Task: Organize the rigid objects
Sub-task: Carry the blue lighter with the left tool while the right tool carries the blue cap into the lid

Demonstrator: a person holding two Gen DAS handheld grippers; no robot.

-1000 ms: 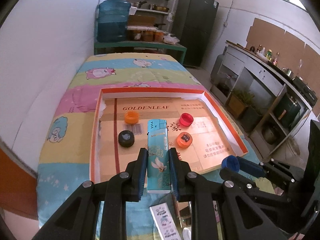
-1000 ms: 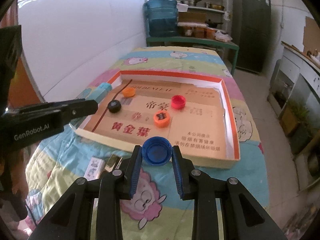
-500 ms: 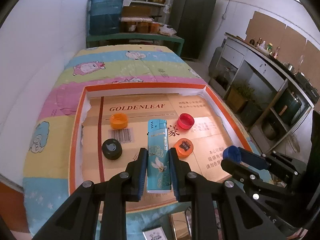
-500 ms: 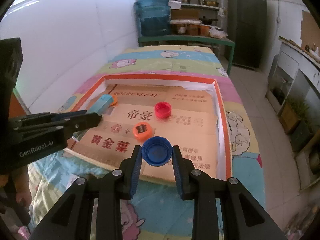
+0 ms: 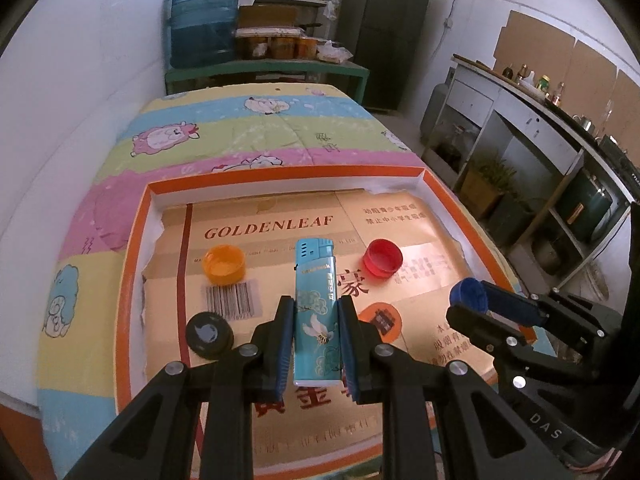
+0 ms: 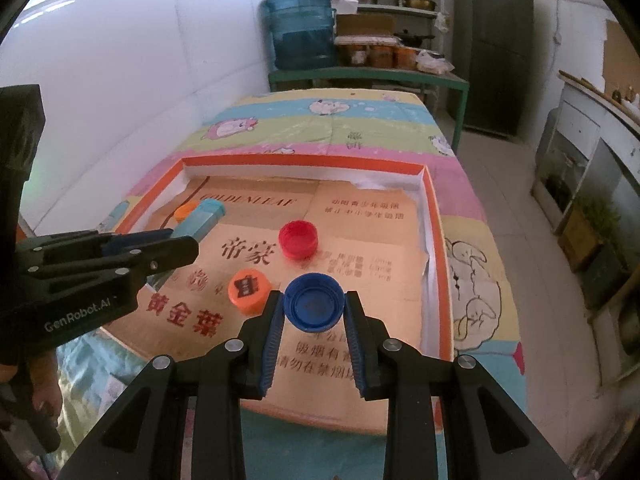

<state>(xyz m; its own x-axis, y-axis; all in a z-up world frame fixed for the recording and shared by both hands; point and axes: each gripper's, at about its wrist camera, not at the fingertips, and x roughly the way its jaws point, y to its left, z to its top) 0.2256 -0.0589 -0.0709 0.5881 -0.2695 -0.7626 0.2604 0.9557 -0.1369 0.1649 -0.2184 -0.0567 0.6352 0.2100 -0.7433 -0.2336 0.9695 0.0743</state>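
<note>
Overhead, ribbed round blue cap [image 6: 313,307]

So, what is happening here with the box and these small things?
A person holds a two-finger gripper in each hand above an orange-rimmed box on a bed. The left gripper is shut on a blue lighter, and the right gripper is shut on a blue bottle cap. Both items are above the box, not yet set down. On the cardboard inside lie four caps: red, orange with a dark label, plain orange and black.
</note>
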